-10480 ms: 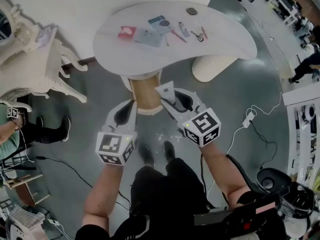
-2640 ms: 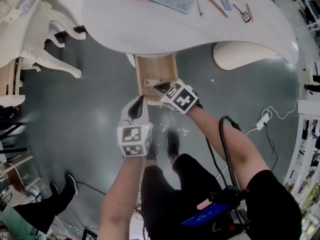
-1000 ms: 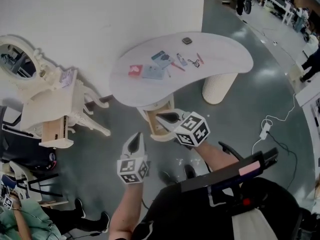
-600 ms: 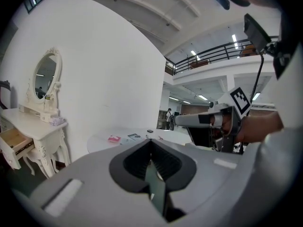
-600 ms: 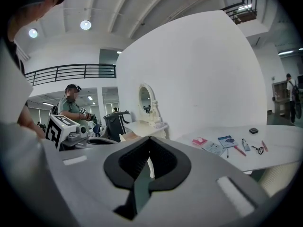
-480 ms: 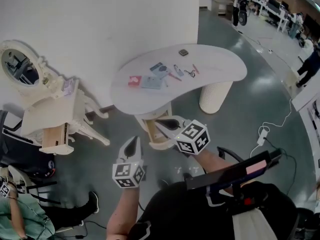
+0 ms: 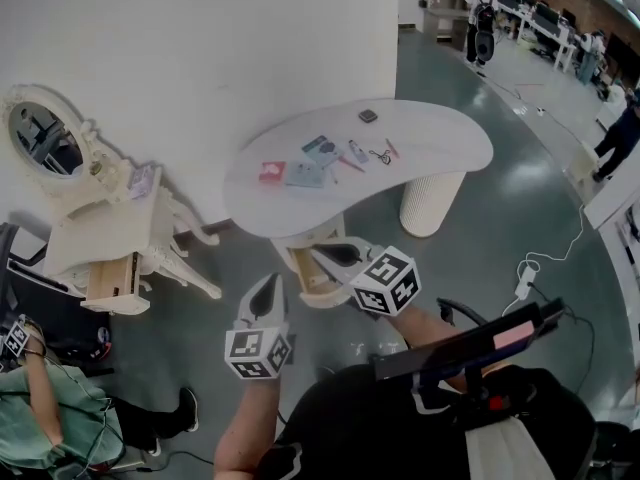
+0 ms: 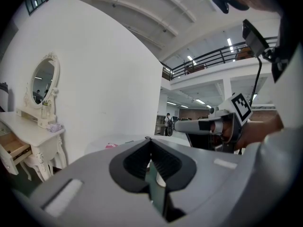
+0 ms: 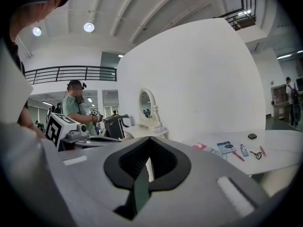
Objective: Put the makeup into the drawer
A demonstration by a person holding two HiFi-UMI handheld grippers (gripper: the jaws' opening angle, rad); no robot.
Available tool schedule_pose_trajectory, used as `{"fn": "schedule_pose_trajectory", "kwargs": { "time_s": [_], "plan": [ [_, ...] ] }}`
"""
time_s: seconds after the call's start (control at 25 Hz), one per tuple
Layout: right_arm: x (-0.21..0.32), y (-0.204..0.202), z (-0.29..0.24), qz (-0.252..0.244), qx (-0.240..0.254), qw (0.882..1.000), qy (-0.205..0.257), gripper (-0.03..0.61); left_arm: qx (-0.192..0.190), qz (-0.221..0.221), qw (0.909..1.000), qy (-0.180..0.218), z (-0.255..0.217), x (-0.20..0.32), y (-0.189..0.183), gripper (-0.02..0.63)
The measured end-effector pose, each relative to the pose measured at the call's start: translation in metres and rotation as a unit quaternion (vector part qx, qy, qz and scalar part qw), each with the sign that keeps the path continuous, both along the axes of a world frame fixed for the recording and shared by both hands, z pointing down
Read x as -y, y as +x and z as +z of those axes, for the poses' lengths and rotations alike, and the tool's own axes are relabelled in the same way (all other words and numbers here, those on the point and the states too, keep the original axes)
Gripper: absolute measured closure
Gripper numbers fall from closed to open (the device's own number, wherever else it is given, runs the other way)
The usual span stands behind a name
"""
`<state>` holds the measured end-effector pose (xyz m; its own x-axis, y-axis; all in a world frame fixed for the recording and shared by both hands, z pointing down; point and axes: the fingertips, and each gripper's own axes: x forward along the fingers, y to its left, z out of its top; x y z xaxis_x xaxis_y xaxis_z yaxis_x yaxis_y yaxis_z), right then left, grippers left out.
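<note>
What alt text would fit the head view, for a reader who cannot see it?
Seen from above, a person holds the left tool and the right tool, both shut and empty, near an open wooden drawer under a curved white table. Small makeup items lie on the table.

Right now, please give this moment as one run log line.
left gripper: shut, empty | right gripper: shut, empty | drawer: open | makeup: on table

The person wears a black top [image 7: 400, 423]. Both grey, the left gripper [image 7: 273, 278] and right gripper [image 7: 318, 251] each carry a black-and-white square-marker cube.
</note>
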<state>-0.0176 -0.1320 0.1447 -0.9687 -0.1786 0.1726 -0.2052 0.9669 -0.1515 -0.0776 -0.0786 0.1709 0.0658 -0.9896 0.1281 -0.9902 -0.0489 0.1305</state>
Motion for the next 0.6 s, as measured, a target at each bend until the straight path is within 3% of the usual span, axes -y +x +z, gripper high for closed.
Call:
{"fn": "schedule_pose_trajectory", "kwargs": {
  "time_s": [0.6],
  "plan": [
    [0.0087,-0.0004,-0.0081,0.000,0.004,1.000,0.004,0.577,0.001,0.007,0.9999,0.008,-0.0105,0.0083,0.0045,0.614]
  ]
}}
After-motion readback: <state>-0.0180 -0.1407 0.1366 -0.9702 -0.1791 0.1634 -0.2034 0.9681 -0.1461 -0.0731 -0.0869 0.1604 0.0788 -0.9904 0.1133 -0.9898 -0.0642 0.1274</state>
